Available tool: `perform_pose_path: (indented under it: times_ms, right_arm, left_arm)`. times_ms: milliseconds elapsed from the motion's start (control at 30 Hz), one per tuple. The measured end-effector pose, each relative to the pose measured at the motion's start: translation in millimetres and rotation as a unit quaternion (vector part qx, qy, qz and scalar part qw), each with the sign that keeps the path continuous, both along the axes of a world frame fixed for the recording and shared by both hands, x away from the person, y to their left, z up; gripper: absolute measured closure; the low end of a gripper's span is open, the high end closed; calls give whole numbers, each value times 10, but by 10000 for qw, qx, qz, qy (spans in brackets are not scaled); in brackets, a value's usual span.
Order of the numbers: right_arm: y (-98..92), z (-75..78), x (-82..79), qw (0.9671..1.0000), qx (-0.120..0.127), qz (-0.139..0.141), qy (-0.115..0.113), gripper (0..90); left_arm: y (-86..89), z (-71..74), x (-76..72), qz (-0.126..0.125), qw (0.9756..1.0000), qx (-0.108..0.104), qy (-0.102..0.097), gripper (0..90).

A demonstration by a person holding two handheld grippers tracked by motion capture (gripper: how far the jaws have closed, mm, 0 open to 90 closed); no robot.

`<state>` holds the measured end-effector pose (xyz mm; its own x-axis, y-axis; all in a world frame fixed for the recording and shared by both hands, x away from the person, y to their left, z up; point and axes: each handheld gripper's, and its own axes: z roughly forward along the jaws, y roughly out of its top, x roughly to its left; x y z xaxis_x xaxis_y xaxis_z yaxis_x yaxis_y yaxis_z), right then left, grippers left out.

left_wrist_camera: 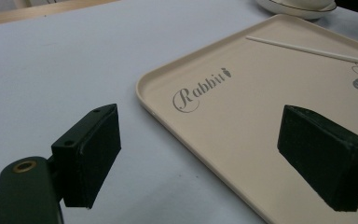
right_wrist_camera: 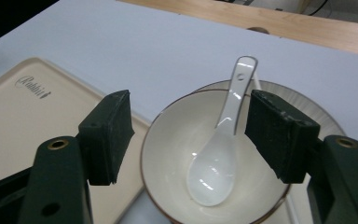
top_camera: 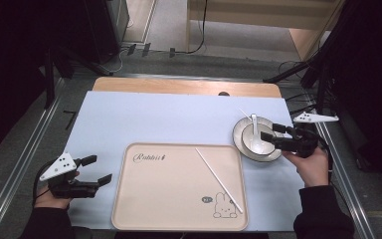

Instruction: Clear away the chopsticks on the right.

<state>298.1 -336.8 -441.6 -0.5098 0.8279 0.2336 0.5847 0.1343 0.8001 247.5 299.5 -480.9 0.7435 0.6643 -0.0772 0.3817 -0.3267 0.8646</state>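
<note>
Two grippers, left gripper (top_camera: 97, 169) and right gripper (top_camera: 270, 133), both gape empty. The right hangs over the bowl (top_camera: 256, 139) with its spoon (top_camera: 255, 138), near the table's right edge. One chopstick (top_camera: 219, 180) lies on the tray (top_camera: 144, 209).

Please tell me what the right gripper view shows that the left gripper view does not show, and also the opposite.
Only the right gripper view shows the spoon lying in the bowl, with the right tongs open above and around the bowl, touching nothing. Only the left gripper view shows the white chopstick lying on the tray, and the left tongs open, with nothing between them. Both views share the beige tray with its "Rabbit" lettering, the pale blue table cover and the plate under the bowl.
</note>
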Motion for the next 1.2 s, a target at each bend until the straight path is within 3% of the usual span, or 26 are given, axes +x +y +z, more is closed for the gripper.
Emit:
perform_pose_path:
  times_ms: [233,500,633,733,967,1033,1100,1200]
  right_arm:
    - [-271,-34,120,9997,-39,-235,106,319]
    - [-554,-186,102,9987,-59,-482,155,325]
    - [-650,-300,96,9977,-65,-595,304,343]
    - [-684,-369,89,9970,-102,-624,451,386]
    - [-663,-481,79,9969,-253,-566,480,554]
    - [-639,-509,85,9959,-314,-604,599,572]
    - [-621,-543,85,9956,-458,-589,575,599]
    - [-607,-614,106,9947,-447,-563,741,620]
  left_arm:
    - [12,3,-14,20,10000,10,9,136]
    - [20,6,-28,38,10000,14,7,136]
    - [21,8,-29,43,10000,16,7,135]
    - [18,8,-29,37,10000,14,3,136]
    - [18,9,-27,33,10000,16,-3,136]
    - [18,8,-28,43,10000,16,1,136]
    - [19,8,-27,41,10000,14,1,136]
    - [16,7,-25,28,10000,19,3,136]
